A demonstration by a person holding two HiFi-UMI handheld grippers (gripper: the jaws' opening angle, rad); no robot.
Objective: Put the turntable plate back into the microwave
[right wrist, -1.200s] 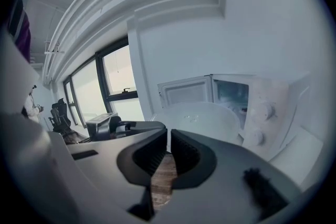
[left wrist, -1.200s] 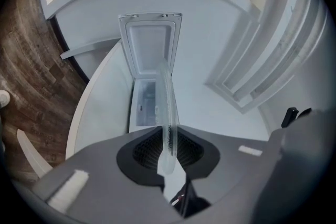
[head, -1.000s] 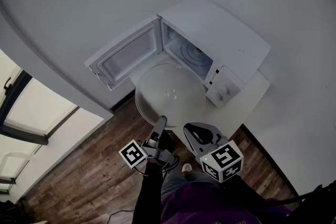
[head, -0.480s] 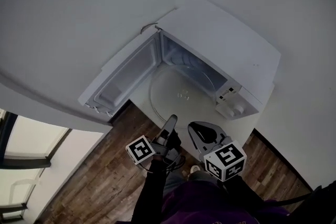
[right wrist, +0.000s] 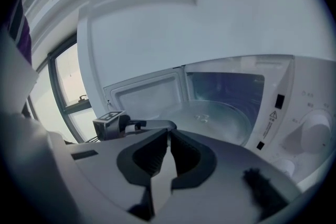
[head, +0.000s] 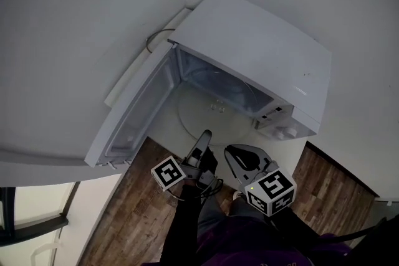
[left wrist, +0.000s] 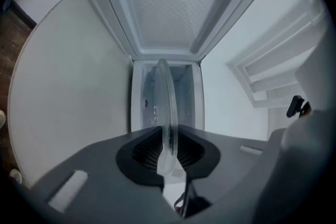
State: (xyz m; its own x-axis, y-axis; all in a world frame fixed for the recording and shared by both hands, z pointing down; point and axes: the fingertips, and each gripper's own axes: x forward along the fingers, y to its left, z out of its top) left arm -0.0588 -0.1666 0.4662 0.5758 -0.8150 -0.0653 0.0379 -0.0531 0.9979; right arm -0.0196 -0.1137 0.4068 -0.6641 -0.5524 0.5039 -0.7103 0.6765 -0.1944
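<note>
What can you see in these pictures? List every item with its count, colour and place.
microwave: one, white, on the table, door swung open leftwards
turntable plate: one, clear glass, partly inside the microwave
table: one, white, under the microwave
cable: one, dark, behind the microwave
floor: one, brown wood, around the table
window: one, dark-framed, lower left
left gripper: one, grey, shut on the turntable plate's near rim
right gripper: one, grey, jaws together, beside the left gripper

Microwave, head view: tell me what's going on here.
A person holds tongs in each hand. The left tongs and right tongs both clamp the near rim of the glass turntable plate, which is partly inside the open microwave. Its door stands swung wide to the left.
</note>
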